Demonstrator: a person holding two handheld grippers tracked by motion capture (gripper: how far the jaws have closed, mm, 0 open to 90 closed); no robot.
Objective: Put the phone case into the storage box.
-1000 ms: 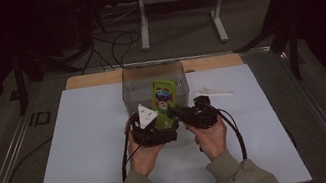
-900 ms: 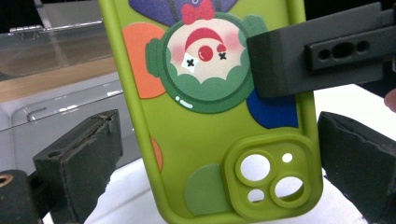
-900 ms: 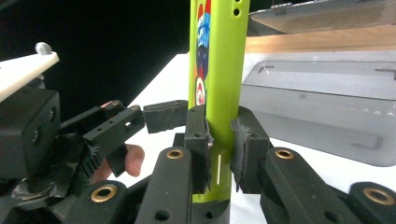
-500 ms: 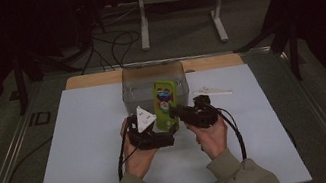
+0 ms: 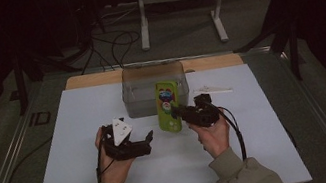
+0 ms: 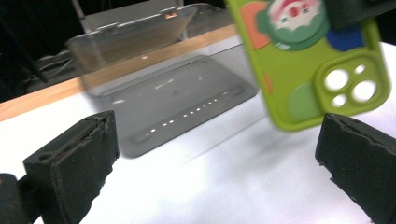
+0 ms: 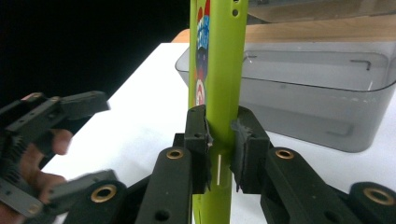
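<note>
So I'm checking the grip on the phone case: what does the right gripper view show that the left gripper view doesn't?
The right gripper view shows the right gripper from behind, its pads clamped on the edge of the green phone case, and the left gripper off to the side. The left gripper view instead shows that gripper's own open pads with nothing between them, plus the case's printed back with its camera cut-outs. Both show the case, the clear plastic box behind it and the white table top.

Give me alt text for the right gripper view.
The right gripper is shut on the edge of a green phone case, holding it upright above the white table. A clear plastic bin stands behind it; the left gripper is open at left.
</note>
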